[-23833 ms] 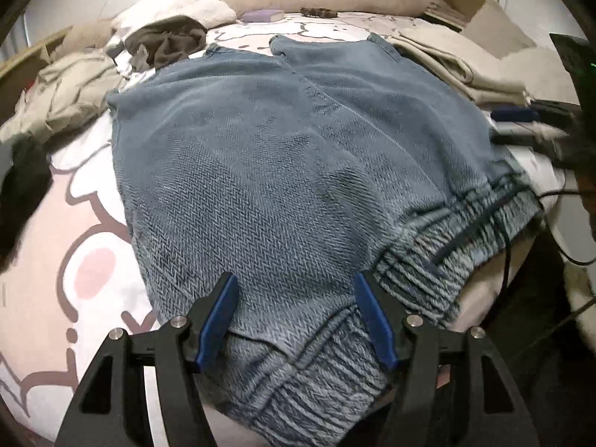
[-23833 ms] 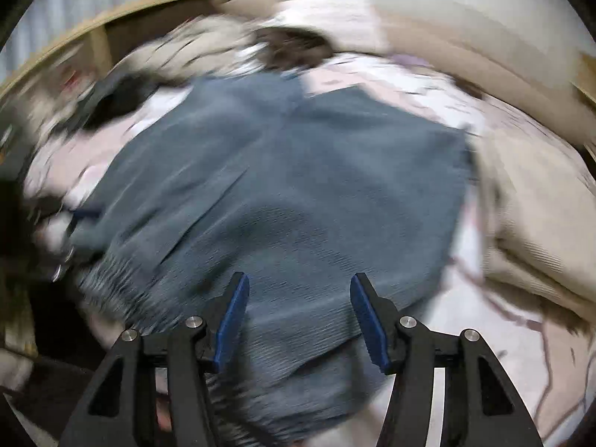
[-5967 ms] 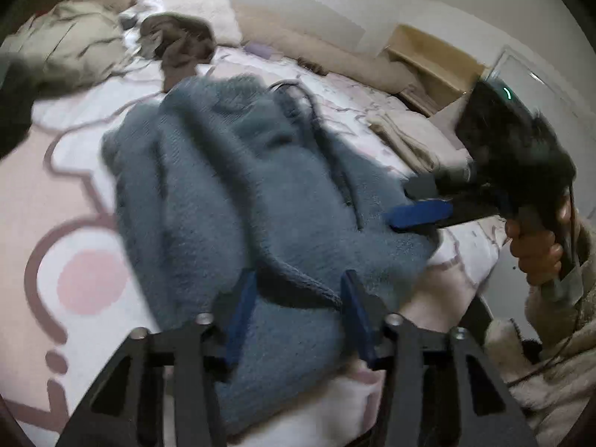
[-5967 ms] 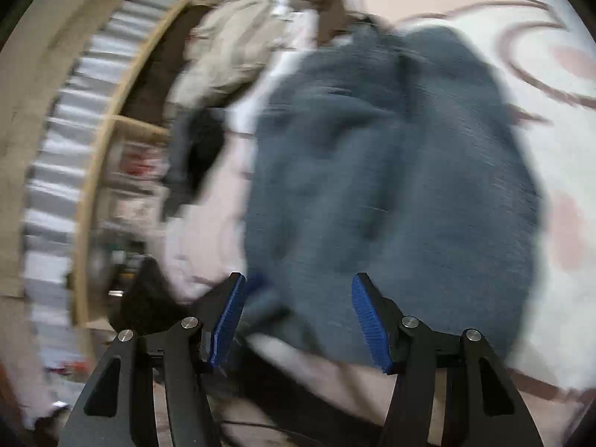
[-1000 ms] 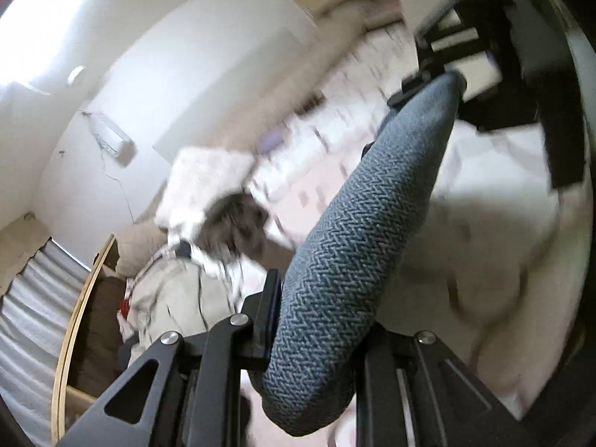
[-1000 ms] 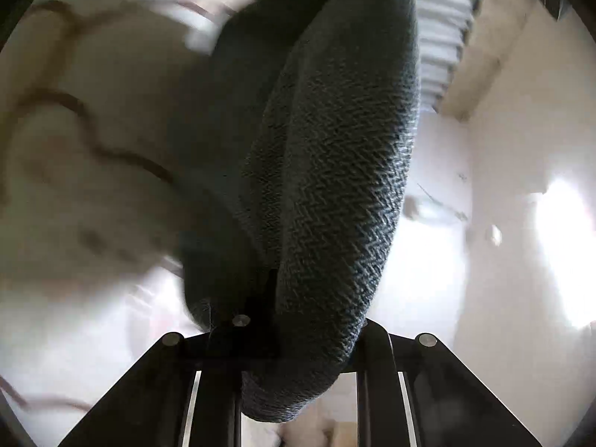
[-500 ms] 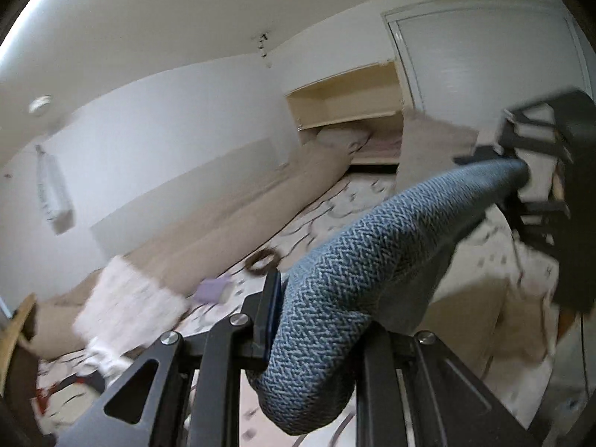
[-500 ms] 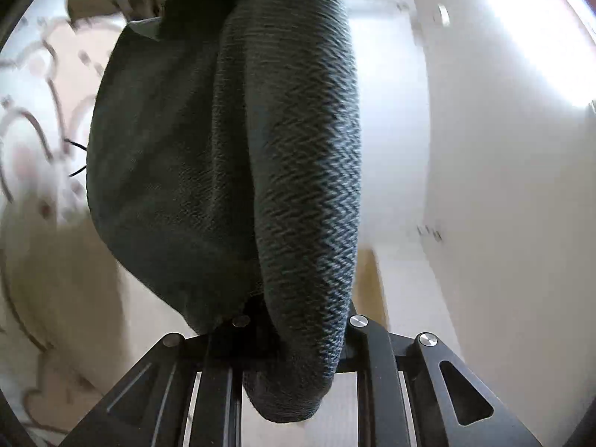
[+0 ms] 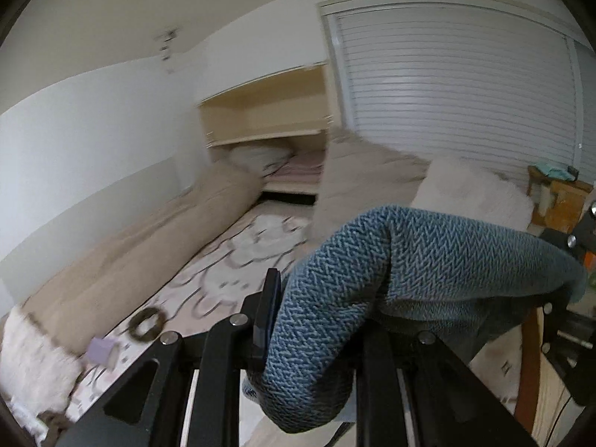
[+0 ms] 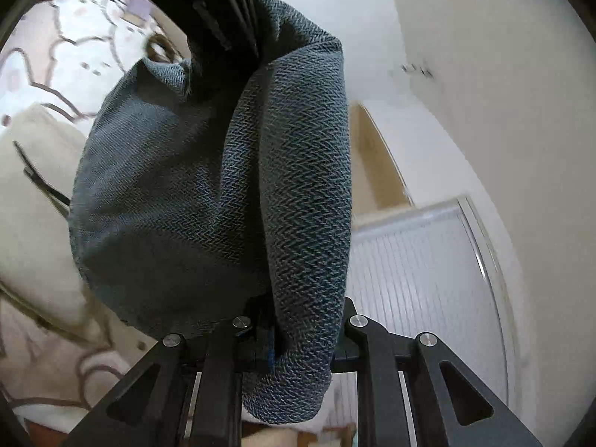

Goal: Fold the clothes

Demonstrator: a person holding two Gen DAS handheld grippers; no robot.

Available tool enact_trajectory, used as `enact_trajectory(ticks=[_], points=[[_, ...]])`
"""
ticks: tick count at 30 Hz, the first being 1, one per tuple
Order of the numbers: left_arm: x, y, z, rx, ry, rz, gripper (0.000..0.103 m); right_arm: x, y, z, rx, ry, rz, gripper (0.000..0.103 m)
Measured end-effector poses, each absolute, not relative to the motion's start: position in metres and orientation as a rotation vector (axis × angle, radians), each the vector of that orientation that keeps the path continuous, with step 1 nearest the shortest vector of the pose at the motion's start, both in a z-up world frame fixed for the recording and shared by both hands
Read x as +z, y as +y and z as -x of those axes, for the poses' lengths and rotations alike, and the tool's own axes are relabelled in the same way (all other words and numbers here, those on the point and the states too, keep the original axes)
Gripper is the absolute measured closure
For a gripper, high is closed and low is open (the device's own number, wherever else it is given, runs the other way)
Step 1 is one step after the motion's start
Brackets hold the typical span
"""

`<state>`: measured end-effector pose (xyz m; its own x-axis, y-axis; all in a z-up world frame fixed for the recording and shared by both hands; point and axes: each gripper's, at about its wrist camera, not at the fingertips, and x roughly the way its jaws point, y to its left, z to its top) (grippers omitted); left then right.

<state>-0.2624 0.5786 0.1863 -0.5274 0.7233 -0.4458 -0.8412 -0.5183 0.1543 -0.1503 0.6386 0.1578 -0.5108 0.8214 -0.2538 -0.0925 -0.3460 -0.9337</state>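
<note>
Two claws share one garment, a blue-grey herringbone knit (image 9: 428,260) bunched into a thick roll and held up in the air above the bed (image 9: 238,246). The left claw (image 9: 309,335) has its jaws drawn in narrow and clamped on one end of the roll; in the left wrist view the cloth bulges out between the black fingers, droops a little below them and arches away to the right. At the far right edge of that view the other end of the roll meets dark hardware, which looks like the other tool, though the edge is too blurred to be sure. The right claw (image 10: 298,339) is likewise pinched narrow on the knit (image 10: 290,193), with a blue pad just showing at the left of the fabric. In the right wrist view the roll runs up and away to black parts at the top of the frame, and a slack pouch of the same cloth hangs off to the left.

Below lies the bed with a pink and white cartoon-print sheet (image 9: 257,238). A long beige bolster (image 9: 149,246) runs along the white wall. A dark ring (image 9: 146,323) and a small lilac box (image 9: 100,350) lie on the sheet. A slatted white door (image 9: 447,89) stands beyond.
</note>
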Motion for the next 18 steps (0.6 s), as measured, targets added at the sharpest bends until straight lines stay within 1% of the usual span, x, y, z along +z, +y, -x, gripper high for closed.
enact_trajectory(ticks=[3, 6, 10, 13, 15, 18], points=[[0.178, 0.608, 0.260, 2.055, 0.442, 0.423, 0.084, 0.154, 0.668, 0.140, 1.892, -1.202, 1.023, 0.085], [0.152, 0.629, 0.260, 2.021, 0.452, 0.474, 0.084, 0.139, 0.684, 0.133, 1.910, -1.156, 1.065, 0.085], [0.106, 0.652, 0.268, 1.977, 0.486, 0.611, 0.084, 0.098, 0.669, 0.145, 1.918, -1.140, 1.146, 0.085], [0.076, 0.668, 0.268, 1.958, 0.565, 0.661, 0.084, 0.069, 0.644, 0.143, 1.936, -1.126, 1.211, 0.085], [0.070, 0.676, 0.267, 1.953, 0.601, 0.657, 0.084, 0.064, 0.646, 0.144, 1.933, -1.121, 1.221, 0.085], [0.082, 0.687, 0.265, 1.940, 0.606, 0.600, 0.084, 0.067, 0.652, 0.144, 1.920, -1.113, 1.209, 0.085]])
